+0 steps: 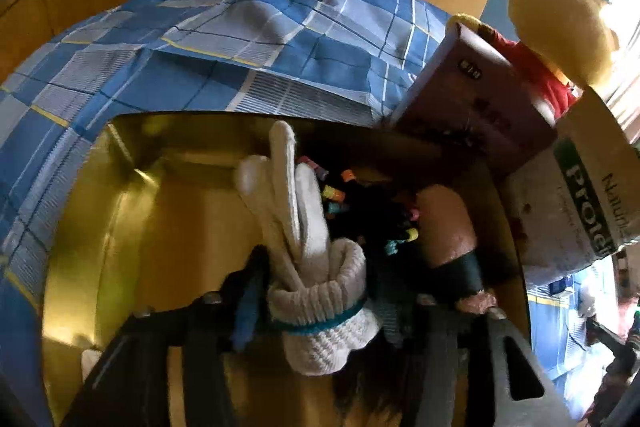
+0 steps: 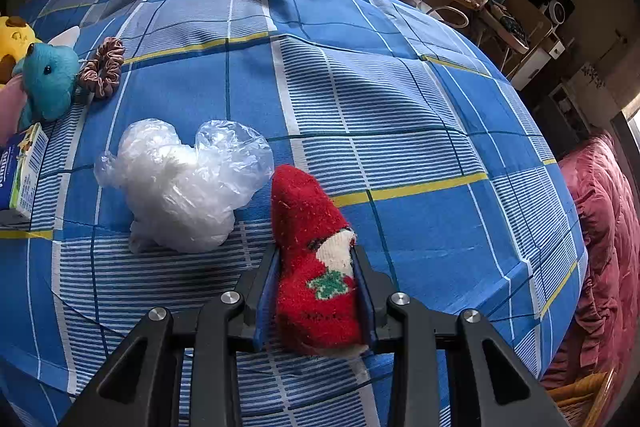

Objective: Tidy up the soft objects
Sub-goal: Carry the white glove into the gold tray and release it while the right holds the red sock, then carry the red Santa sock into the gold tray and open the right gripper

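In the left wrist view a rolled pair of white knit gloves with a teal cuff band hangs between the fingers of my left gripper, above an open cardboard box with a shiny gold inside. The jaws stand apart, and a dark gap shows beside the left blue pad. In the right wrist view my right gripper is shut on a fuzzy red sock with a white and green pattern, low over the blue plaid bedspread.
The box holds a black item with coloured tips and a brown roll. A pink box, a printed carton and a yellow plush stand at its right. On the bed lie a stuffed plastic bag, scrunchie, teal plush and small carton.
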`<state>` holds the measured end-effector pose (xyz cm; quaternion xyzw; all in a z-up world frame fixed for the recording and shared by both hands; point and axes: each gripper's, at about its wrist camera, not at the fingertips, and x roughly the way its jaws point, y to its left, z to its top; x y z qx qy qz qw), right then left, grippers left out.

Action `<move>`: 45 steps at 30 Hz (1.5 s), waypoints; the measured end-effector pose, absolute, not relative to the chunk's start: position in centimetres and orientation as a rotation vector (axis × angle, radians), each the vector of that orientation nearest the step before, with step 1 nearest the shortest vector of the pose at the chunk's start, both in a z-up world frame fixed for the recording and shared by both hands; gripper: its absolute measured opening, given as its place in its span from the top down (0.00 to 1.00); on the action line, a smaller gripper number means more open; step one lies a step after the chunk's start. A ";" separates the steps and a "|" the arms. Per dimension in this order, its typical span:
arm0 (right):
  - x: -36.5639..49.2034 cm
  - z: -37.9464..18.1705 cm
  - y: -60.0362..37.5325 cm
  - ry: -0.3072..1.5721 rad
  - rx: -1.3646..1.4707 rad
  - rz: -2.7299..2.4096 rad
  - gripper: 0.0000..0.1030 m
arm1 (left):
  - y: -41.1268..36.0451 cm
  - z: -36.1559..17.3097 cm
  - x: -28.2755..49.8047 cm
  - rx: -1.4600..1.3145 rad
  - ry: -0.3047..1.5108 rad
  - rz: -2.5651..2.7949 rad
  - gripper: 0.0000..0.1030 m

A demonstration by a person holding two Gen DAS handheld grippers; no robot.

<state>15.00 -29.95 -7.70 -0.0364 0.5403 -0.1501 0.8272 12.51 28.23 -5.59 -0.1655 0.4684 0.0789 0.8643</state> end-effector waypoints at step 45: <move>14.1 -6.2 -33.8 1.083 0.187 -0.418 0.83 | 17.0 0.0 -1.6 -0.174 0.856 0.040 0.34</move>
